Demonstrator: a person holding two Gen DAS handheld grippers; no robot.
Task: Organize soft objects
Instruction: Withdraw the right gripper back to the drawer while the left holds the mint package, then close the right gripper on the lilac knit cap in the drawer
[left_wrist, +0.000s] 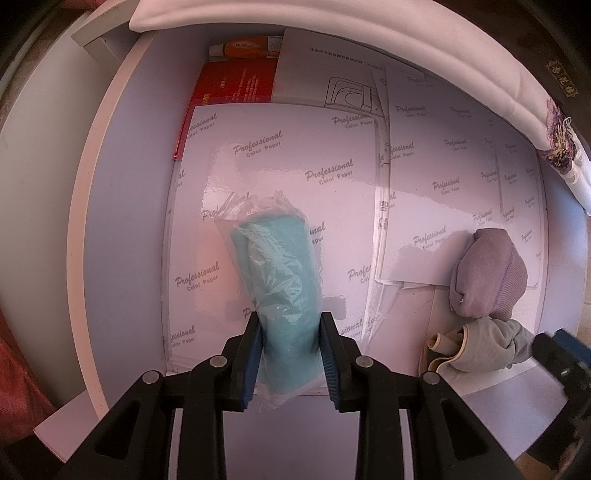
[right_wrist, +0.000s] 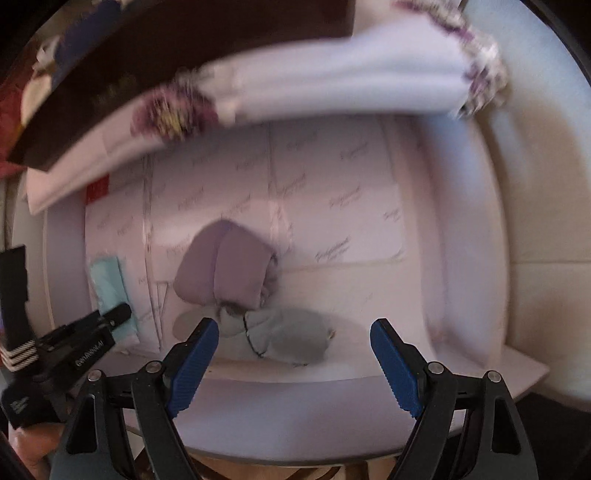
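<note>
- My left gripper (left_wrist: 290, 354) is clamped on the teal cloth roll (left_wrist: 280, 280), bagged in thin clear plastic, above the sheets of printed paper (left_wrist: 277, 155) in the open drawer (left_wrist: 122, 206). The film looks slick, so the roll could slide out.
- My right gripper (right_wrist: 295, 363) is spread wide with nothing between its pads, above the grey cloth (right_wrist: 291, 339), which touches the purple bundle (right_wrist: 227, 266). Closing carelessly, I may snag both or pinch paper.
- The white folded fabric (right_wrist: 332, 77) overhangs the drawer's back and could catch.
</note>
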